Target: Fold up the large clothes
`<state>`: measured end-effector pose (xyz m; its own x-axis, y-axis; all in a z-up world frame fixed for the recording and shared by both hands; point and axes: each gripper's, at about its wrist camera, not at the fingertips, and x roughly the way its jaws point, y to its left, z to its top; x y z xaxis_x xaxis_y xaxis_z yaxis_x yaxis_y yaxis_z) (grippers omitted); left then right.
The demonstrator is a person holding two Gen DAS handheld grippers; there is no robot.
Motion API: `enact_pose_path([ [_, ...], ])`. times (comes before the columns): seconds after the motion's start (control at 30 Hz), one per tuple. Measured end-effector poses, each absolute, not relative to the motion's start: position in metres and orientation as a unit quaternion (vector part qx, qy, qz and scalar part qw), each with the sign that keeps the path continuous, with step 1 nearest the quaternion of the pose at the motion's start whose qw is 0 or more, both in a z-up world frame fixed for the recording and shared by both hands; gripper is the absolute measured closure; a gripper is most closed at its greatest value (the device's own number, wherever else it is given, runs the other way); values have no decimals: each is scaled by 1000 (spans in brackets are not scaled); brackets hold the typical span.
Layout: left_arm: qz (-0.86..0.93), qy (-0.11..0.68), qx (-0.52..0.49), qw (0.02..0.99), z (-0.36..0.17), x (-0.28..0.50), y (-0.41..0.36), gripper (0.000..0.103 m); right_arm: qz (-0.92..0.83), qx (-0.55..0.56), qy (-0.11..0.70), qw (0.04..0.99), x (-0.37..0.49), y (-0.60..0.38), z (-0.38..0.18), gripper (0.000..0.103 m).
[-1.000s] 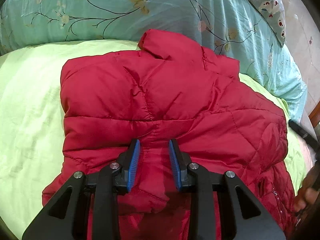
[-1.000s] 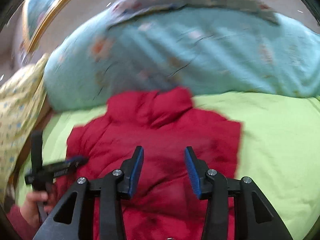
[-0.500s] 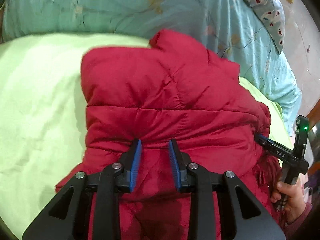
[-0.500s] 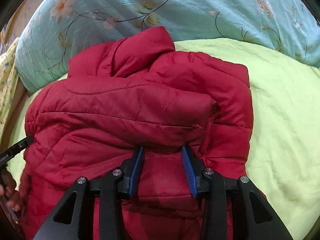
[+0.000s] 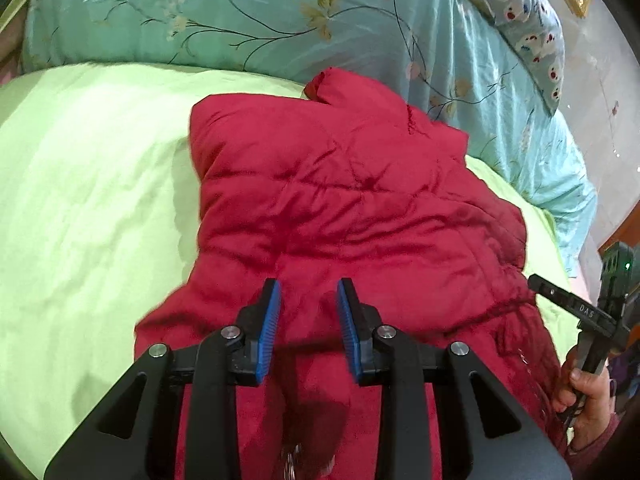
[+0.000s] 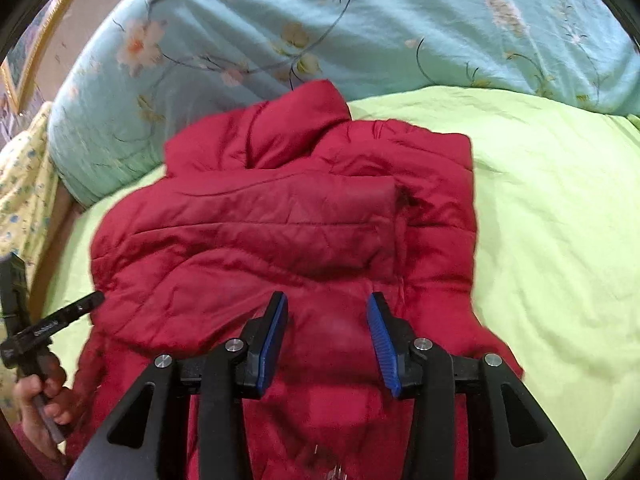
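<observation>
Two grippers: left gripper (image 5: 308, 320) seemingly pinches a fold of the one red quilted jacket (image 5: 352, 208); right gripper (image 6: 326, 336) jaws are opening over it. Jacket lies rumpled on the green sheet (image 5: 80, 200).

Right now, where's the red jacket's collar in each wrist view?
Left wrist: the collar of the red jacket sits upper centre, against the teal floral quilt.
Right wrist: the collar sits centre, slightly left, above the folded sleeve.
Shared landmark: the seam where the quilt meets the green sheet, just behind the collar in both views.
</observation>
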<state>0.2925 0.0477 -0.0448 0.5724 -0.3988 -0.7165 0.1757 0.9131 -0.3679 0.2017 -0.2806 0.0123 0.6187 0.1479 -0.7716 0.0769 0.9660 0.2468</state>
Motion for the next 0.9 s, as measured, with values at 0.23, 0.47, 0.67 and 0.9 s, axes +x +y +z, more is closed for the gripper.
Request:
enact_pose_path([
  [0.23, -167, 437, -135, 873, -37, 244, 64, 73, 44, 145, 457, 876, 151, -281, 19, 58],
  [0.47, -160, 455, -151, 863, -46, 192, 90, 61, 49, 165, 460, 871, 95, -291, 32, 49],
  [0.67, -144, 470, -154, 857, -55, 158, 102, 61, 42, 165, 460, 871, 52, -295, 41, 40],
  [0.9, -134, 470, -144, 861, -58, 117, 112, 57, 9, 146, 469, 871, 7, -296, 43, 28],
])
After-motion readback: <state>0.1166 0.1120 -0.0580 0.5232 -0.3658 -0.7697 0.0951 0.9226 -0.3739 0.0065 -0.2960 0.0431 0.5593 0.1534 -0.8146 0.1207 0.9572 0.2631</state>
